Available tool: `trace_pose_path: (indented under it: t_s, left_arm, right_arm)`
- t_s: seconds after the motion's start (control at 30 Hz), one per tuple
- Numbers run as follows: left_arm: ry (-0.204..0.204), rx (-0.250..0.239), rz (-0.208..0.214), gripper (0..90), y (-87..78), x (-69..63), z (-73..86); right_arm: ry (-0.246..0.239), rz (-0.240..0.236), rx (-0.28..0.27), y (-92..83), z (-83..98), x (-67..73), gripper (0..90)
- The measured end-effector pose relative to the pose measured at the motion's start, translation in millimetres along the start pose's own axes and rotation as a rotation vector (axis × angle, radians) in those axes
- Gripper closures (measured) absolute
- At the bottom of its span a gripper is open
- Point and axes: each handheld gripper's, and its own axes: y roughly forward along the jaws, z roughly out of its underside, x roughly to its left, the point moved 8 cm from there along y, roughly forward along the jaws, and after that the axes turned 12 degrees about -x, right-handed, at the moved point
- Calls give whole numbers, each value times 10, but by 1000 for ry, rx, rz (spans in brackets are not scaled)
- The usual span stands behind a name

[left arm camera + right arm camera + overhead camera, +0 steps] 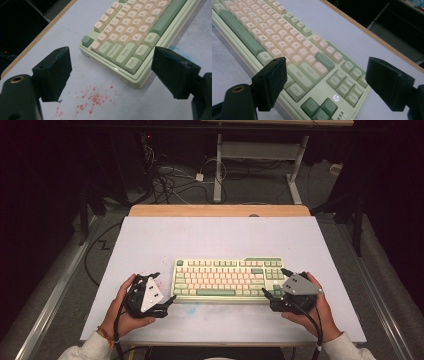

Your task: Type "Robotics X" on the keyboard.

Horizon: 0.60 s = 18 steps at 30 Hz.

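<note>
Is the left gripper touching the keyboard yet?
Apart. In the left gripper view, the open left gripper shows bare table between its jaws and the keyboard corner.

The table (150, 240) has a pale lilac-grey top with a bare wooden strip (220, 210) along its far edge. Red specks (93, 98) mark its surface. Past it stands a white desk frame (260, 157) on a grey floor (175, 190), with a tangle of dark cables (165, 175) and a white plug block (199, 177). The room beyond is dark, and a metal rail (55, 290) runs along the left
</note>
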Motion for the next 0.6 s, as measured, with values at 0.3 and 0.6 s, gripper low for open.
trace_pose_path:
  t_s: [0.3, 0.6]
  left_arm:
    - [-10, 22, -8, 159, -74, 44, 149]
    - [-35, 52, -27, 159, -163, 110, 348]
  right_arm:
    - [17, 5, 2, -58, 91, -43, 184]
    - [38, 31, 15, -130, 224, -144, 185]
